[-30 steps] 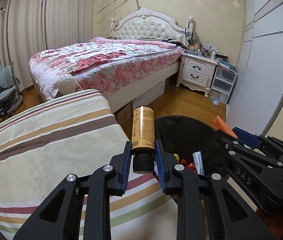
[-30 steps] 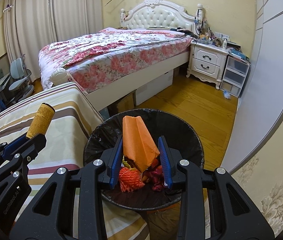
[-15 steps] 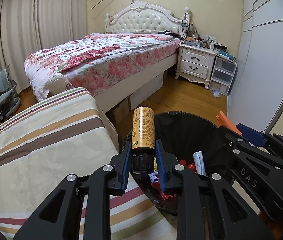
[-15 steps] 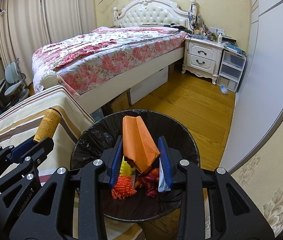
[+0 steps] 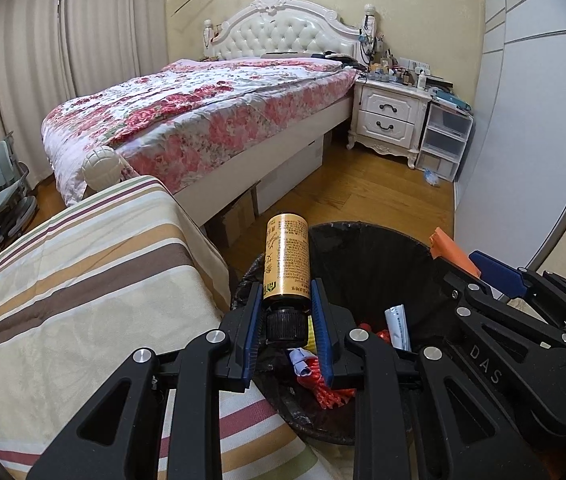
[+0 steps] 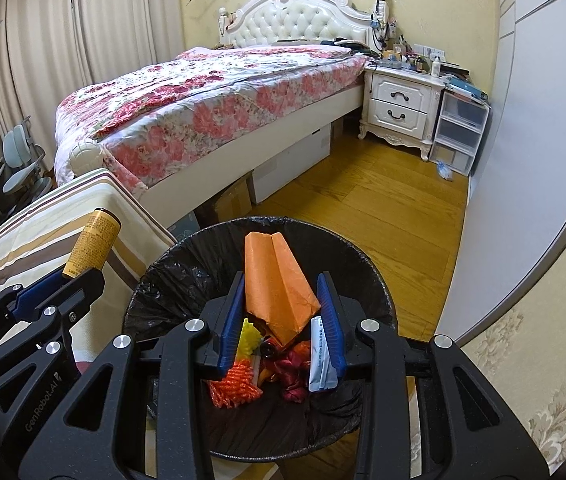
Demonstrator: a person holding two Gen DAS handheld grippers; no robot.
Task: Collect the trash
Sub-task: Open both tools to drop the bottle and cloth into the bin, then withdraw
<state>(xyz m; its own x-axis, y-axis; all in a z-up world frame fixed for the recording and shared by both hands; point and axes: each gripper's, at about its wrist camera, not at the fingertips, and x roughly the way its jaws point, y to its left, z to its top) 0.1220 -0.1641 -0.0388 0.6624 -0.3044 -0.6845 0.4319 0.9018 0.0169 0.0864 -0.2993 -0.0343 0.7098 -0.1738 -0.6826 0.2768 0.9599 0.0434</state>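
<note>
While your left gripper (image 5: 286, 322) pinches the gold bottle (image 5: 285, 258) by its black cap at the near rim of the black-lined bin (image 6: 347, 252), your right gripper (image 6: 281, 320) holds the folded orange paper (image 6: 277, 282) between its pads, directly over the trash inside

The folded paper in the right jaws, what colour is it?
Orange. The folded paper shows best in the right wrist view.

Gold bottle (image 5: 285, 258), cap down, and folded orange paper (image 6: 277, 280) above black-lined bin (image 6: 171, 280).
</note>
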